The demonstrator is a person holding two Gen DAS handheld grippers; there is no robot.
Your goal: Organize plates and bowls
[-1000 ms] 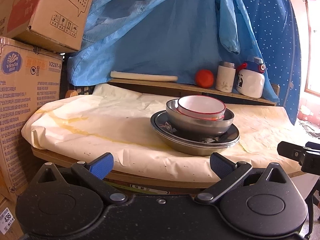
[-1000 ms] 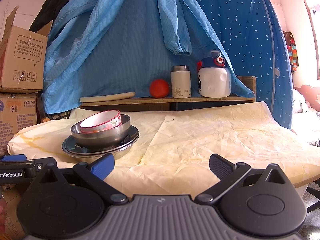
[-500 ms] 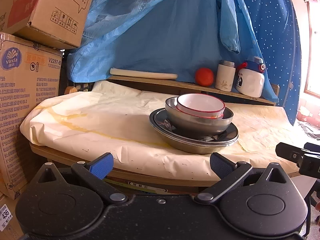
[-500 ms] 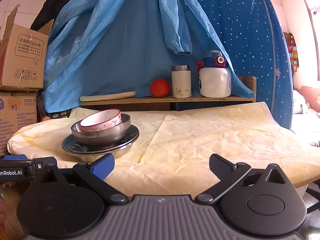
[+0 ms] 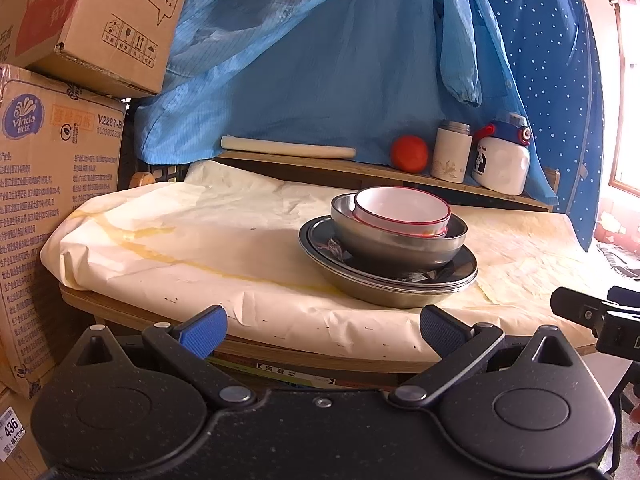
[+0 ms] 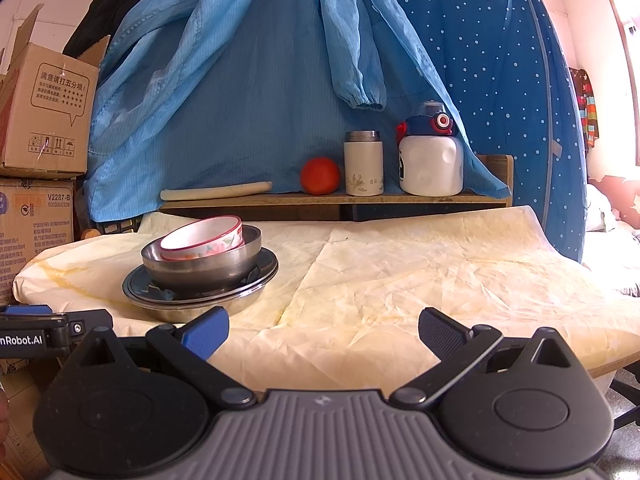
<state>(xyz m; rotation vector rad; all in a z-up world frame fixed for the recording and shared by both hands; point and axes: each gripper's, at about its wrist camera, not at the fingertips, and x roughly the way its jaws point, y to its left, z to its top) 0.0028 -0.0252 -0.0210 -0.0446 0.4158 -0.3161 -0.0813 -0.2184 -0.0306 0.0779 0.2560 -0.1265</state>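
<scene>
Cream paper over table [image 6: 420, 276], blue cloth [image 6: 248, 92] hung behind. At 9 o'clock in the left view, stacked boxes [image 5: 56, 168]. Along the back shelf [image 6: 332, 199], from 10 toward 2 o'clock: pale roll [image 6: 216, 191], orange ball [image 6: 320, 175], white flask [image 6: 363, 163], white jug [image 6: 430, 152] with blue-and-red cap. Dishes all in one stack on the paper: steel plates [image 5: 384, 284] at the bottom, steel bowl [image 5: 400, 240] on them, red-rimmed bowl [image 5: 402, 210] nested tilted inside. Stack at about 1 o'clock from the left gripper [image 5: 320, 330], at about 10 o'clock from the right gripper [image 6: 324, 330]. Left gripper low before the table's near edge, fingers spread wide, nothing between, apart from the stack. Right gripper likewise spread wide and empty, blue left pad [image 6: 206, 334] just in front of the plates' rim in view, contact not clear. Part of each gripper visible at the other view's edge: at 3 o'clock in the left view, 9 o'clock in the right.
</scene>
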